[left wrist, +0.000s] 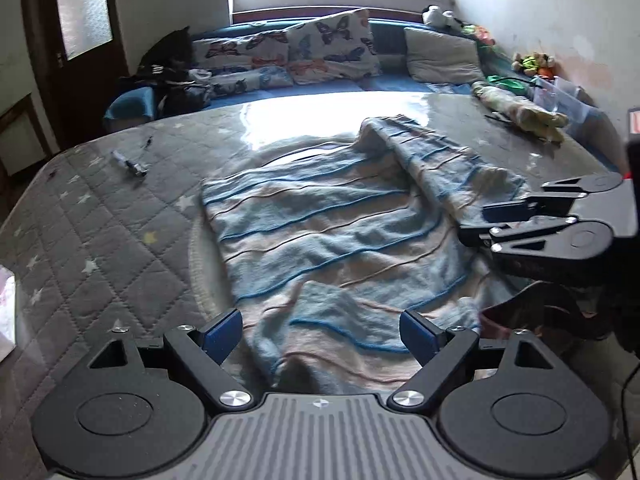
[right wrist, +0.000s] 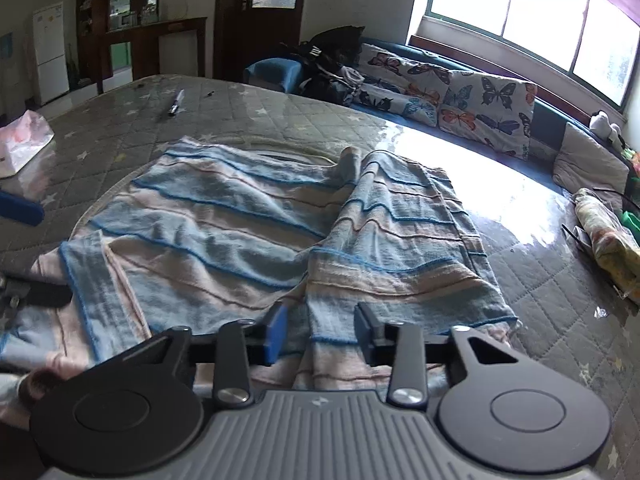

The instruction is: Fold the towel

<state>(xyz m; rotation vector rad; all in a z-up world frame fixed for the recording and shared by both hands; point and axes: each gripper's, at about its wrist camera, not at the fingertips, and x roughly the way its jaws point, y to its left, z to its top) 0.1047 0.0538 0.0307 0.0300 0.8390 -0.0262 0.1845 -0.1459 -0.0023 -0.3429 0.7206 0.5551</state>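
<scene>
A blue and pink striped towel (left wrist: 320, 232) (right wrist: 224, 216) lies rumpled on a grey quilted table top (left wrist: 100, 240) (right wrist: 540, 280). Its right part is folded over onto the rest. My left gripper (left wrist: 320, 336) is open wide just above the towel's near edge, with nothing between its fingers. My right gripper (right wrist: 322, 332) stands part open over the near edge of the folded-over strip, and towel cloth lies between its fingers without being pinched. In the left wrist view the right gripper (left wrist: 480, 224) shows at the towel's right side. One blue fingertip (right wrist: 20, 208) of the left gripper pokes in at the far left of the right wrist view.
A pen (left wrist: 130, 166) (right wrist: 176, 102) lies on the far left of the table. A white plastic bag (right wrist: 20, 144) sits at the left edge. A rolled floral cloth (left wrist: 520, 110) (right wrist: 608, 236) lies at the right. Behind the table is a blue sofa with butterfly cushions (left wrist: 328, 48).
</scene>
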